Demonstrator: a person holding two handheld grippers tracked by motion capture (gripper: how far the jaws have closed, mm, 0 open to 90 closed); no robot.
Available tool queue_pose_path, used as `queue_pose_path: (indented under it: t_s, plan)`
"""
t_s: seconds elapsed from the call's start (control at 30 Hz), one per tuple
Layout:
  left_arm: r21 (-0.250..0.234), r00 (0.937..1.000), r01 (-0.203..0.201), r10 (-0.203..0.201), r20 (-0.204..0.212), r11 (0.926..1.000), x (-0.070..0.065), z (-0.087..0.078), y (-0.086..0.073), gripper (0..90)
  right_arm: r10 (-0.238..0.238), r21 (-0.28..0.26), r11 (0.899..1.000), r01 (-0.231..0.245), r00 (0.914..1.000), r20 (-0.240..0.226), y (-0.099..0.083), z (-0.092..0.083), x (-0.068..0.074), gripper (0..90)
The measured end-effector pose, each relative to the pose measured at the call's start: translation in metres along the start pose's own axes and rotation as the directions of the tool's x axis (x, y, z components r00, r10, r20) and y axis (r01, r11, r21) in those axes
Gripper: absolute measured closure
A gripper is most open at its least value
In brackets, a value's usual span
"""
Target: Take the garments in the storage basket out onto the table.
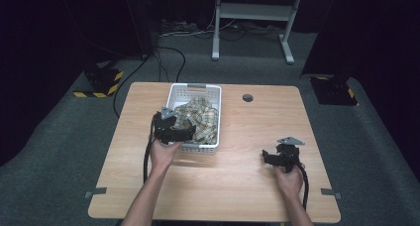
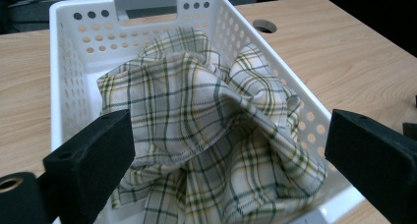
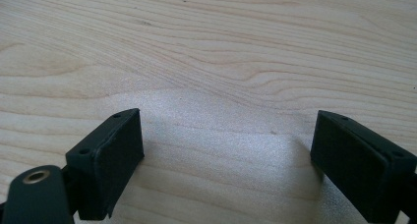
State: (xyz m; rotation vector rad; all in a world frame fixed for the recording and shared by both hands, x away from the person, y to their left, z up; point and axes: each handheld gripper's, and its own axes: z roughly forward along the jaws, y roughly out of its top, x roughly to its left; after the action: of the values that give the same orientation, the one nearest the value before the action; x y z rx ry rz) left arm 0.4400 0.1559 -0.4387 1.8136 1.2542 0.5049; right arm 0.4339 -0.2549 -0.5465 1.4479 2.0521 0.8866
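Note:
A white perforated basket (image 1: 214, 94) stands at the back middle of the wooden table, and a crumpled plaid cloth (image 1: 200, 118) lies inside it. In the left gripper view the cloth (image 2: 206, 130) fills the basket (image 2: 74, 52) and bulges above its rim. My left gripper (image 1: 184, 132) hovers at the basket's near left corner, open, its jaws wide apart on either side of the cloth without holding it (image 2: 228, 155). My right gripper (image 1: 270, 157) is low over bare tabletop at the right, open, nothing between its jaws (image 3: 226, 150).
A round cable hole (image 1: 247, 97) lies in the table (image 1: 237, 186) right of the basket, also seen as a hole (image 2: 264, 25) from the left gripper. Beyond the table are grey carpet, a white desk frame (image 1: 250, 18) and yellow-black striped bases (image 1: 101, 82).

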Motion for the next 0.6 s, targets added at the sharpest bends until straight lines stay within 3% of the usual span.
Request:
queue_pose_path:
  t_s: [0.6]
  plan:
    - [0.084, 0.9985, 0.035, -0.031, -0.045, 0.9958, -0.001, 0.047, 0.010, 8.4, 0.001, 0.000, 1.000, -0.001, 1.0000, 0.001, 0.000, 0.000, 0.000, 11.7]
